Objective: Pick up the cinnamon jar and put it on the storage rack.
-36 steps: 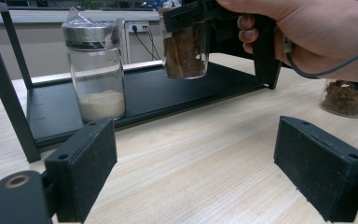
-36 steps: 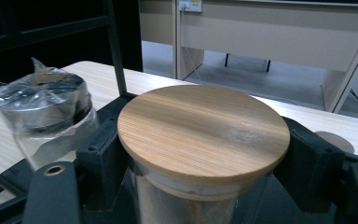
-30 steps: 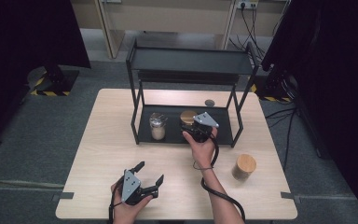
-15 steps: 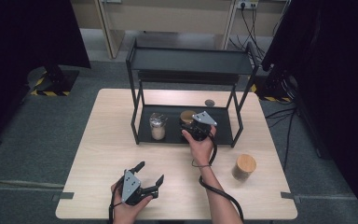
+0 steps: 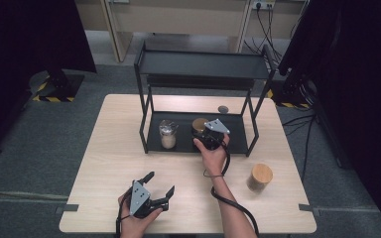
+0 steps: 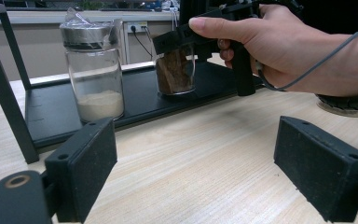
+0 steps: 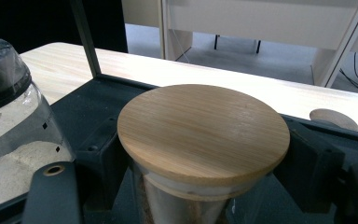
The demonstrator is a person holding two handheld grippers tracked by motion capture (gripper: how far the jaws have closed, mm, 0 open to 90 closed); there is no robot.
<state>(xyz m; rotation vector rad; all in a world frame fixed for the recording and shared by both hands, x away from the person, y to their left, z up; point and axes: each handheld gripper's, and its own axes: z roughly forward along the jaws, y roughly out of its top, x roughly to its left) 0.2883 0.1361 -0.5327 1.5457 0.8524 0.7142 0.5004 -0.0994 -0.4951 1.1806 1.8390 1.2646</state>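
Two grippers: one in each hand of the person, both over the wooden table (image 5: pixel 114 148).
Right gripper (image 5: pixel 204 134): held at the lower shelf (image 5: pixel 233 141) of the black rack (image 5: pixel 203 64); its jaws stood on either side of the brown jar (image 6: pixel 175 70), close against the glass below the lid. Whether they pressed the glass could not be told.
Brown jar: stood upright on the lower shelf between the right gripper's jaws, filled with brown matter.
Wooden lid (image 7: pixel 203 130): sat flat on the brown jar, directly above the right gripper's jaws.
White jar (image 6: pixel 94 72): upright on the same shelf, just to the left of the right gripper, apart from the brown jar; pale powder lay in its bottom part, and its metal lid carried a plastic wrap.
Left gripper (image 5: pixel 154 191): low over the table's near edge, jaws spread wide with nothing between them; the rack stood ahead of it.
Third jar (image 5: pixel 259 178): wooden-lidded, on the table to the right of the right gripper and nearer the person, well apart from the rack.
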